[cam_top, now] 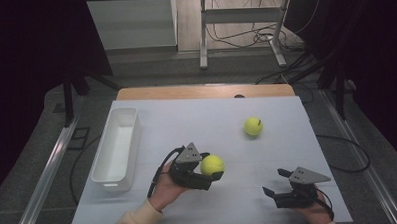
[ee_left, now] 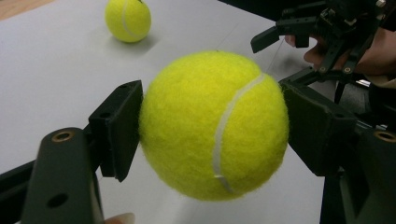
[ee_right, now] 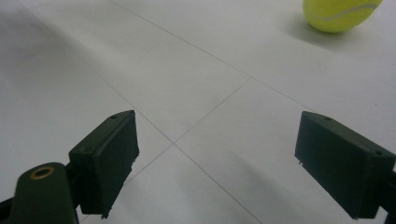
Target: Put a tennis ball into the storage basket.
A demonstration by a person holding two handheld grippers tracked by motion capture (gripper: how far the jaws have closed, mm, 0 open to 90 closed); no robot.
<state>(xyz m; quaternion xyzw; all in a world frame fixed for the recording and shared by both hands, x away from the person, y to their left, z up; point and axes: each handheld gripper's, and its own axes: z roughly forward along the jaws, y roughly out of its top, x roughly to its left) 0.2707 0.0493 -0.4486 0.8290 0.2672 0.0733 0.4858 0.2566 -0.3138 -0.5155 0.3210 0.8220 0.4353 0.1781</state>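
Observation:
My left gripper is shut on a yellow tennis ball, held a little above the white table near its middle. In the left gripper view both black pads press the sides of that ball. A second tennis ball lies on the table farther back and to the right, also seen as the far ball and at the top right of the right gripper view. My right gripper rests low near the front right of the table, open, with nothing between its pads.
A long white tray stands along the table's left side with nothing in it. The table's wooden far edge lies behind. Beyond it stand a metal frame's legs and loose cables on the floor.

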